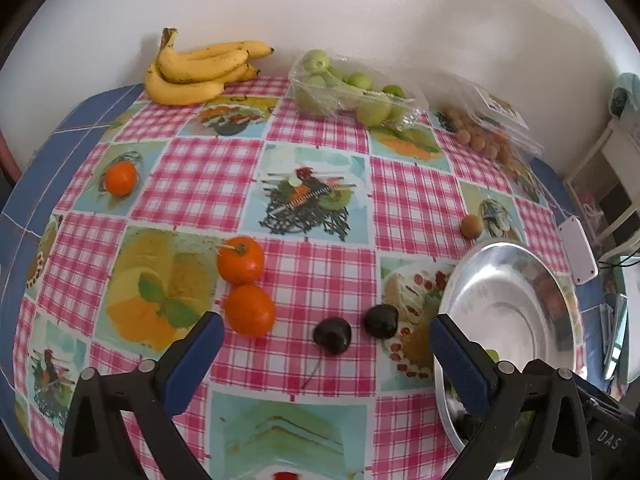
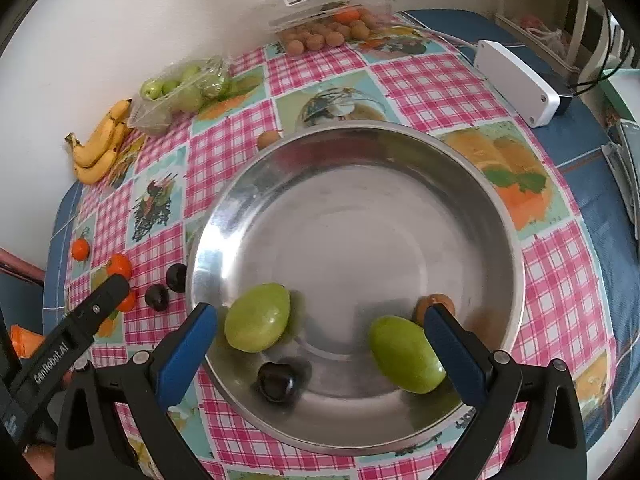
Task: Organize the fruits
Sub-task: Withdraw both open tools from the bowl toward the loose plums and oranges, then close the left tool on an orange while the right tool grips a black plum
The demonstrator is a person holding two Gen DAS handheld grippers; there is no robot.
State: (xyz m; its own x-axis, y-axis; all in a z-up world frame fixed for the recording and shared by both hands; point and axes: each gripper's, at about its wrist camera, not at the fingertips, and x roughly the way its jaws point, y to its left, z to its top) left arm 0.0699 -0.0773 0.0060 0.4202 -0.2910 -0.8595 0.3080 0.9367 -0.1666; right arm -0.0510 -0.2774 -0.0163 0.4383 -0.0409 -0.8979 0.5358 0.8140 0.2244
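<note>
left gripper point(image 1: 324, 340) spread, empty | right gripper point(image 2: 320, 320) spread over shiny round steel bowl point(image 2: 472, 184) | two dark cherries point(image 1: 332, 336) on tablecloth (near bowl) | straddle one, squeeze gently

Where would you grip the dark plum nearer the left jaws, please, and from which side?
Take the dark plum across its round middle, coming from above. It sits alone on the tablecloth, clear of the second plum and the oranges.
</note>
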